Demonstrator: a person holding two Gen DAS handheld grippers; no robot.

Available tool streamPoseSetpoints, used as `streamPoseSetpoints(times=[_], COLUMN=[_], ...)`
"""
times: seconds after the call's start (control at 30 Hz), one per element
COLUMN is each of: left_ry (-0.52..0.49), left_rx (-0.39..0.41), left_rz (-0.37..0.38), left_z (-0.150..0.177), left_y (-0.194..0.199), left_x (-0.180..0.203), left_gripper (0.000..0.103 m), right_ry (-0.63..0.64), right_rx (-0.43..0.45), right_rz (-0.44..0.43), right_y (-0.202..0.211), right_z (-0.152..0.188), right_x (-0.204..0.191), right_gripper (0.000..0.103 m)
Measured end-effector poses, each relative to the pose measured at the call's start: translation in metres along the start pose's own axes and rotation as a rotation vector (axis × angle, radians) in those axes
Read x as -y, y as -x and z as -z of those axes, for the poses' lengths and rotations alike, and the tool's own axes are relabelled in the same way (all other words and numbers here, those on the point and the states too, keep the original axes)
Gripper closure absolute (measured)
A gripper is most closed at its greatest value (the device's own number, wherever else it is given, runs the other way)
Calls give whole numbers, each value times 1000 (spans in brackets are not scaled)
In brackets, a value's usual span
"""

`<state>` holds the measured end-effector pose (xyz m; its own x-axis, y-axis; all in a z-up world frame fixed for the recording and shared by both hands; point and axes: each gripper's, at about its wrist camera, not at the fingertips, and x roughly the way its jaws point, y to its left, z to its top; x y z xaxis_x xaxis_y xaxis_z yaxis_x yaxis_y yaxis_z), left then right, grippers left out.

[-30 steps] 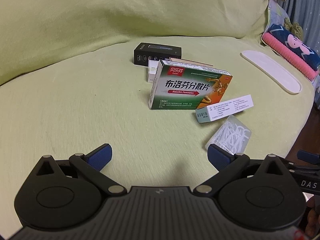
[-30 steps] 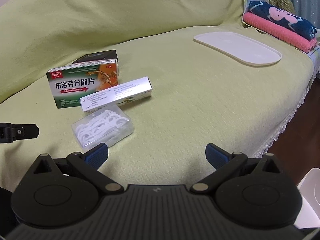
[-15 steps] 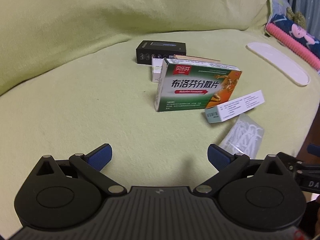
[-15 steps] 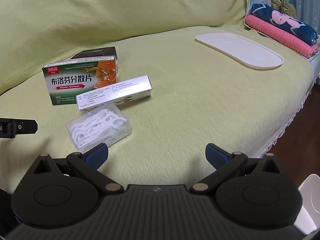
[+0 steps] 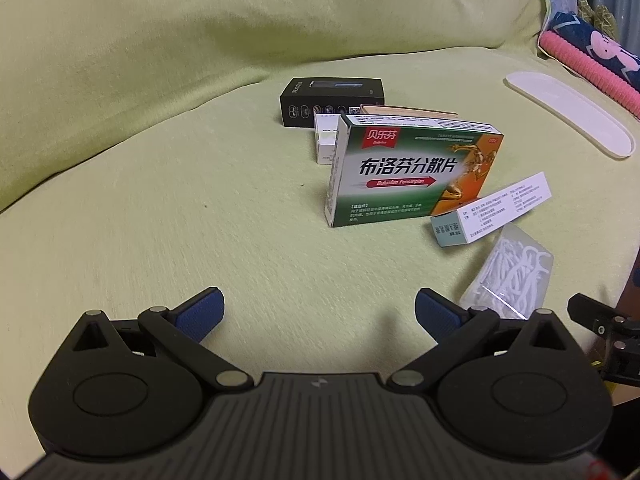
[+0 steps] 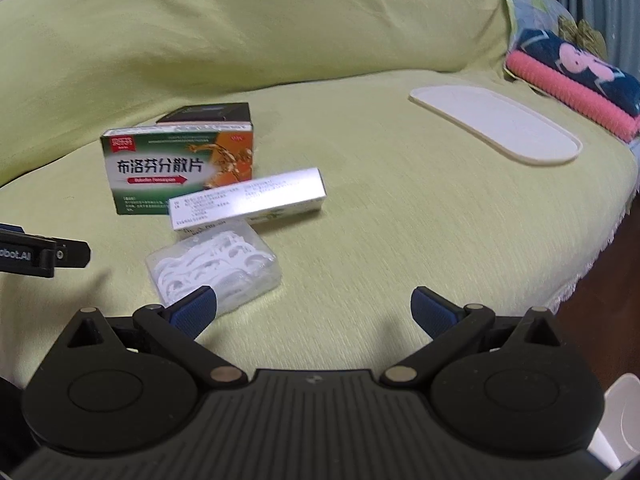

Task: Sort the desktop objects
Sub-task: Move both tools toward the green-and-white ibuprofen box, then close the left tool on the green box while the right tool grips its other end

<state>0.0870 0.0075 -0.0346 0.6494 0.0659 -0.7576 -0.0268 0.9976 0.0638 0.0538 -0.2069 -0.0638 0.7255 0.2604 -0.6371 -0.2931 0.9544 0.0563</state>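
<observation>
Two grippers hover empty over the green sofa cover [image 5: 160,184], the left gripper [image 5: 319,312] and right gripper [image 6: 312,308] both spread wide. Near the cover's middle stands a green medicine box [image 5: 412,176], with a black box [image 5: 332,100] and a small white box [image 5: 326,140] behind it. A long white carton [image 6: 246,202] leans against its front; a clear floss-pick case [image 6: 212,268] lies just beside the right gripper's left finger. A white tray [image 6: 496,128] rests toward the right edge.

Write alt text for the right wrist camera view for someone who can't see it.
The open right gripper hovers over a green-covered sofa, its left finger in front of a clear box of floss picks. Behind that box lie a long white carton, a green medicine box and a black box; an empty white tray lies far right.
</observation>
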Motion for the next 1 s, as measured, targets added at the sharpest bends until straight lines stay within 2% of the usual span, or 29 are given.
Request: streamPoseSetpoints(times=[0.23, 0.33, 0.4, 0.57, 0.67, 0.83, 1.0], left_ry=[-20, -39, -64, -211, -307, -430, -544], left_rx=[2, 12, 28, 82, 110, 149, 175], left_rz=[-13, -17, -20, -40, -26, 9, 47], left_z=[-3, -5, -6, -12, -19, -36, -54], left_y=[-6, -7, -8, -12, -16, -23, -31], left_x=[0, 0, 0, 3, 5, 8, 15], left_gripper=[1, 1, 1, 1, 1, 4, 14], right_ry=[44, 45, 98, 238, 274, 250, 266], right_rx=[29, 136, 220, 271, 270, 164, 193], right_rz=[-18, -45, -78, -75, -83, -134, -144], right_y=[-3, 4, 7, -3, -11, -35, -47], right_z=[-8, -13, -16, -31, -44, -65, -81], right_x=[-8, -8, -10, -21, -24, -21, -17], right_gripper=[1, 1, 1, 1, 1, 1, 1])
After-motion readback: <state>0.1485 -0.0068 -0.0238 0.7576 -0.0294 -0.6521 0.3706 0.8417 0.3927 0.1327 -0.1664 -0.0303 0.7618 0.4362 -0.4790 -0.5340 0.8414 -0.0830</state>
